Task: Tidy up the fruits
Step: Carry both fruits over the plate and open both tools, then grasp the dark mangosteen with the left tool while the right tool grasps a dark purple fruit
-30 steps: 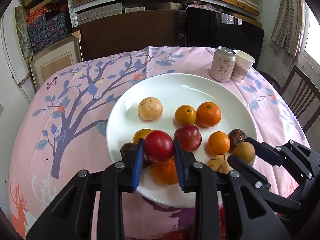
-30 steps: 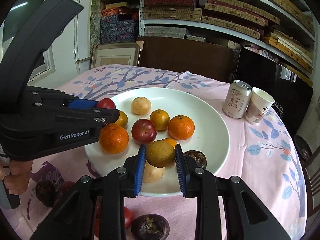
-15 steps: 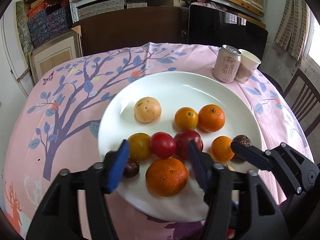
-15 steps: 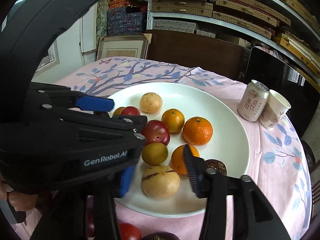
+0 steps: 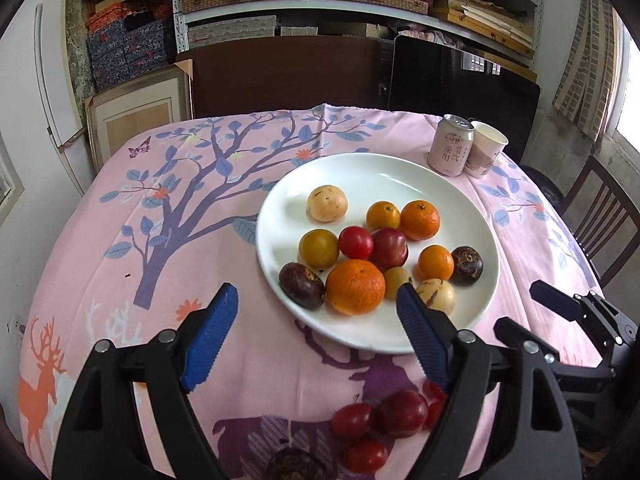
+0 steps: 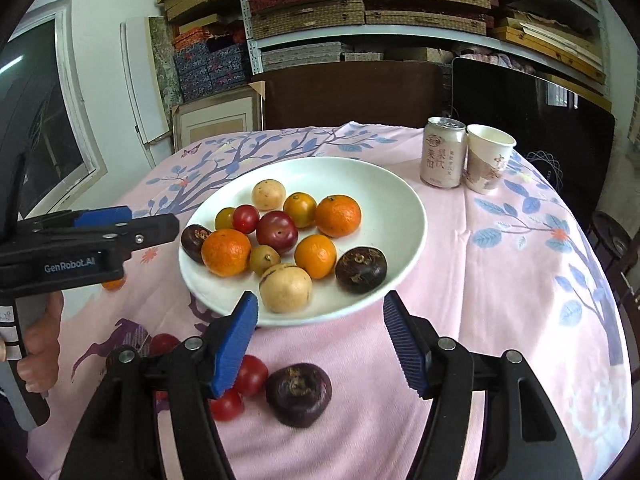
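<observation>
Left claw (image 5: pixel 316 332) and right claw (image 6: pixel 320 340): black frames, silver screws, ribbed blue pads; "GenRobot.AI" lettering.

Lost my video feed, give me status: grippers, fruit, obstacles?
Left gripper and right gripper open, empty. Plate loaded; dark fruit on cloth nearby. Nothing blocking.

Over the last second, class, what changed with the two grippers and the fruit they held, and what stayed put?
The left gripper let go of its red fruit, the right gripper its brown fruit. Both fruits now lie on the plate, and both grippers, jaws wide open, have drawn back toward the near edge. The other fruit on the plate, the can and the cup stayed put.
</observation>
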